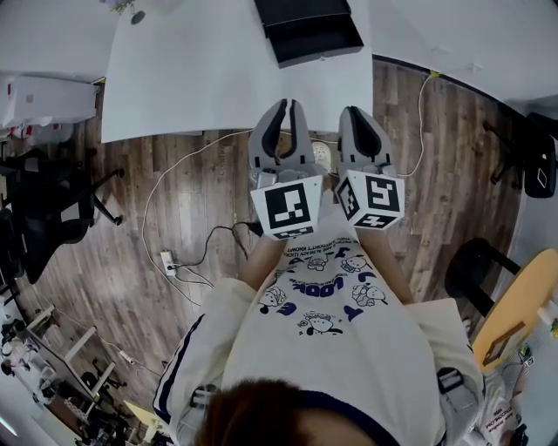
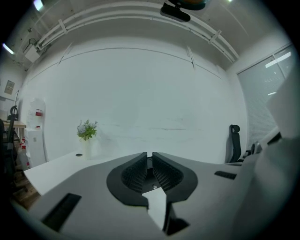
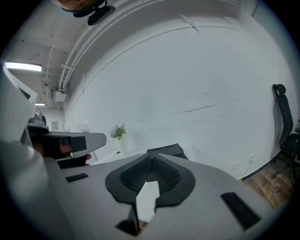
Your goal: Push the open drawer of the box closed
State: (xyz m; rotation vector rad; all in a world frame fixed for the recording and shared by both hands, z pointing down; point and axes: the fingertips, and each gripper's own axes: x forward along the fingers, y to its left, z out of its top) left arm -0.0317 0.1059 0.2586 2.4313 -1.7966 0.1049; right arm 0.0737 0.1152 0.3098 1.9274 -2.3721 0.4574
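Black rectangular box (image 1: 301, 10) lies well ahead of left claw (image 1: 282, 106) and right claw (image 1: 364, 113), both pressed together, empty; an off-centre shove on its open drawer (image 1: 318, 43) may skid it along the white desk (image 1: 192, 78).

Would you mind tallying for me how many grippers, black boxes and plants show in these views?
Grippers: 2, the left gripper and the right gripper
Black box: 1
Plant: 1
Total: 4

Left gripper (image 1: 283, 106) and right gripper (image 1: 364, 113) side by side (jaws together, empty).
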